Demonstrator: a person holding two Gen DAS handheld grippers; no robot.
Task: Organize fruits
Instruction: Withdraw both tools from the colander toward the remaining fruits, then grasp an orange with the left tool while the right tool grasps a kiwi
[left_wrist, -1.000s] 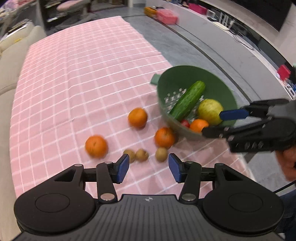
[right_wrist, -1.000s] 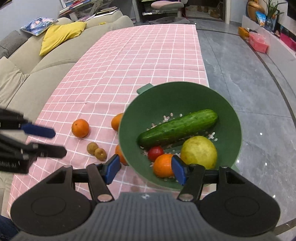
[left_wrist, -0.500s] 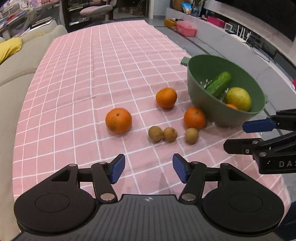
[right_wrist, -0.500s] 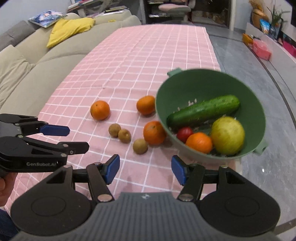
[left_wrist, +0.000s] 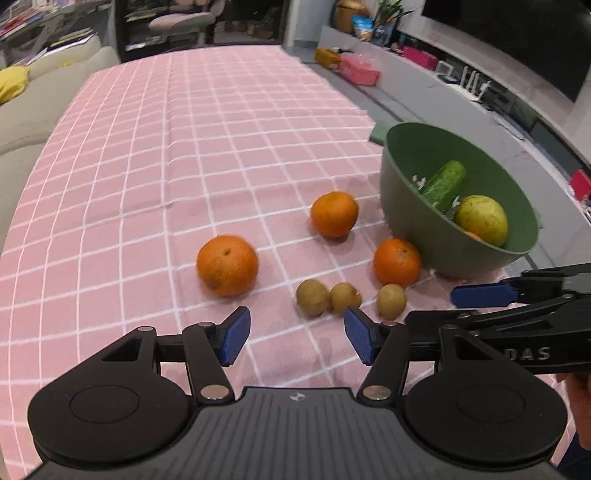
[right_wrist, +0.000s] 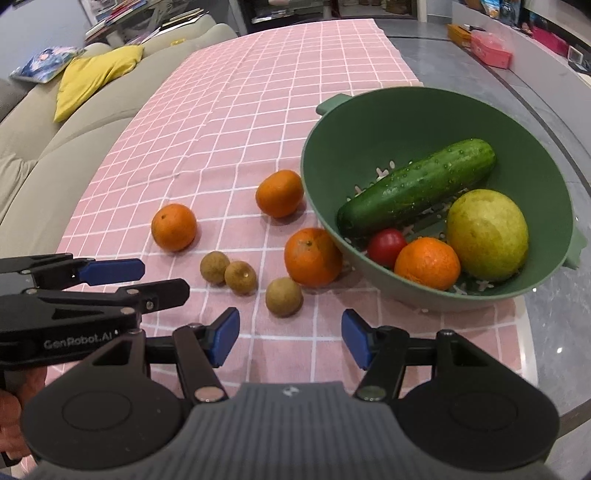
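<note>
Three oranges (left_wrist: 227, 264) (left_wrist: 334, 214) (left_wrist: 397, 261) and three small brown fruits (left_wrist: 312, 297) (left_wrist: 343, 297) (left_wrist: 391, 301) lie loose on the pink checked cloth (left_wrist: 184, 147). To their right, a green colander bowl (right_wrist: 388, 122) holds a cucumber (right_wrist: 417, 186), a yellow-green fruit (right_wrist: 487, 234), a tomato (right_wrist: 386, 245) and an orange (right_wrist: 426, 262). My left gripper (left_wrist: 295, 334) is open and empty, just short of the left two brown fruits. My right gripper (right_wrist: 290, 338), also open and empty, hangs just short of the third brown fruit (right_wrist: 283, 296).
The bowl stands close to the table's right edge, with grey floor beyond. A beige sofa with a yellow cushion (right_wrist: 96, 77) runs along the left side. A pink box (right_wrist: 491, 53) sits on the floor at the far right. The two grippers are side by side, close together.
Both grippers have come down toward the loose fruit. The right one has shifted left from over the bowl. The left jaws stand wider than a second ago.
</note>
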